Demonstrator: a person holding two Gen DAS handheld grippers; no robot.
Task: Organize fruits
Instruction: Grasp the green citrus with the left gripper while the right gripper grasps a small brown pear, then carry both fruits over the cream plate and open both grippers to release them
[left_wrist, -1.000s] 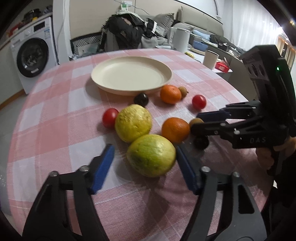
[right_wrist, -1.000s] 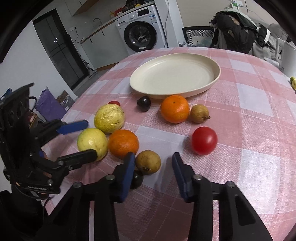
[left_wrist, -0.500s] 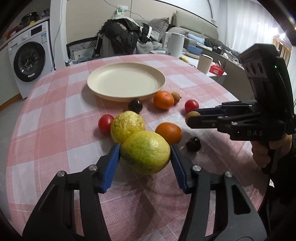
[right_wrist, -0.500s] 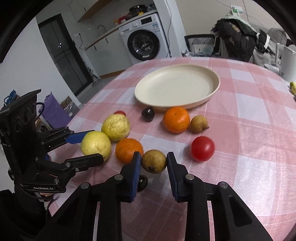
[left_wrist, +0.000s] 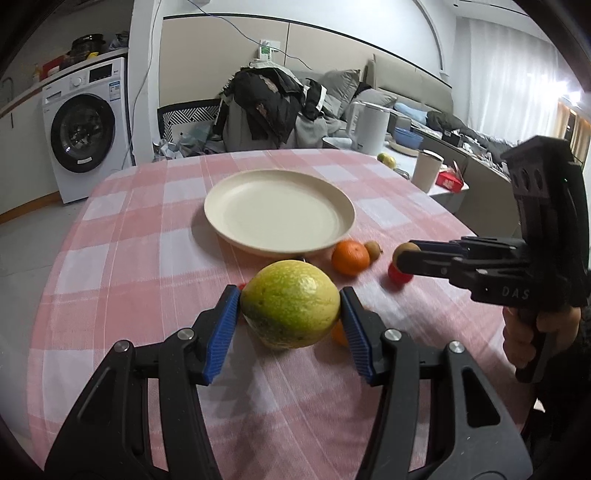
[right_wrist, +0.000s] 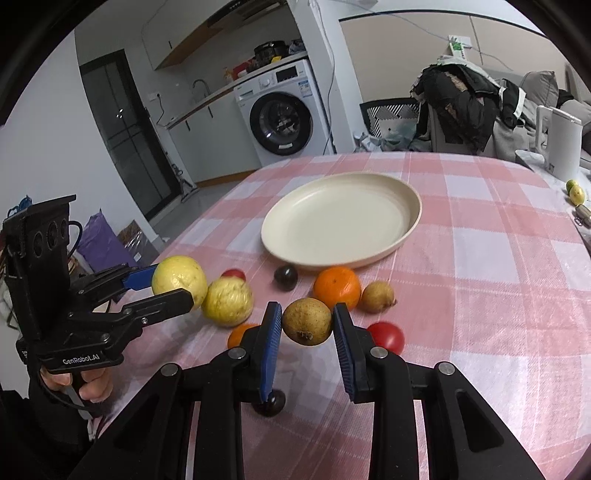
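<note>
My left gripper (left_wrist: 290, 321) is shut on a large yellow-green citrus (left_wrist: 290, 303) and holds it above the table; it also shows in the right wrist view (right_wrist: 179, 280). My right gripper (right_wrist: 306, 328) is shut on a small brown pear (right_wrist: 307, 321), lifted off the cloth. A cream plate (right_wrist: 343, 218) stands empty beyond them, also in the left wrist view (left_wrist: 279, 210). On the cloth lie a second yellow citrus (right_wrist: 228, 302), two oranges (right_wrist: 337, 288) (right_wrist: 240, 334), another brown pear (right_wrist: 377, 296), two red tomatoes (right_wrist: 386, 336) (right_wrist: 233, 274) and two dark plums (right_wrist: 285, 277) (right_wrist: 271, 404).
The round table has a pink checked cloth (right_wrist: 498, 280). A washing machine (right_wrist: 284, 118) and a chair with clothes (right_wrist: 461, 107) stand behind it. A white kettle (right_wrist: 561, 144) and small fruits (right_wrist: 574, 192) sit at the far right.
Both grippers closed on their fruits and lifted them off the cloth. The left one raised the citrus; the right one raised the brown pear. Both views tilted up toward the plate.
</note>
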